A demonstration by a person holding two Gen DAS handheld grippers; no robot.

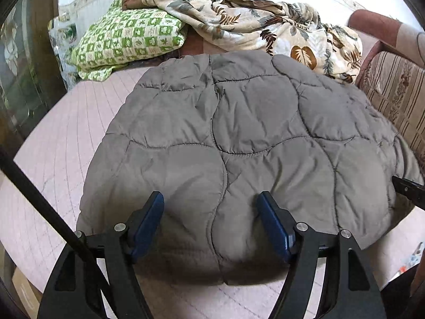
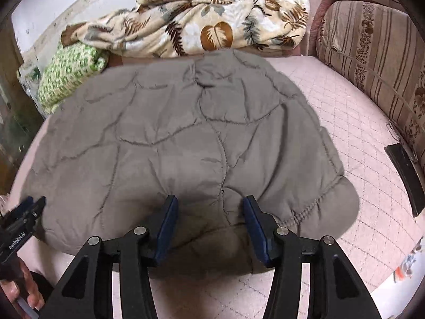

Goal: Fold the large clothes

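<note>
a grey quilted jacket (image 1: 239, 138) lies spread flat on a pink quilted mattress (image 1: 53, 164), its puffy panels divided by wavy dark stitching and its near hem bulging directly beneath both sets of tongs. seen from the right wrist, a rounded flap with a gathered seam juts from the garment just to the right of the right gripper (image 2: 209, 210). the left gripper (image 1: 209, 204) angles down over the jacket's near edge, its blue pads spread apart with padded cloth below them, nothing pinched. the right gripper sits in the same downward tilt, blue pads likewise parted over the hem and gripping nothing. at the far left of the right wrist view, the left tool appears beside the jacket's edge, a hand (image 2: 21, 287) wrapped around its handle. beyond the jacket, ahead of both tongs, lie a crumpled leaf-print blanket (image 1: 265, 26) and a green checked cushion (image 1: 124, 42); a striped sofa arm (image 2: 372, 61) rises to the right.
</note>
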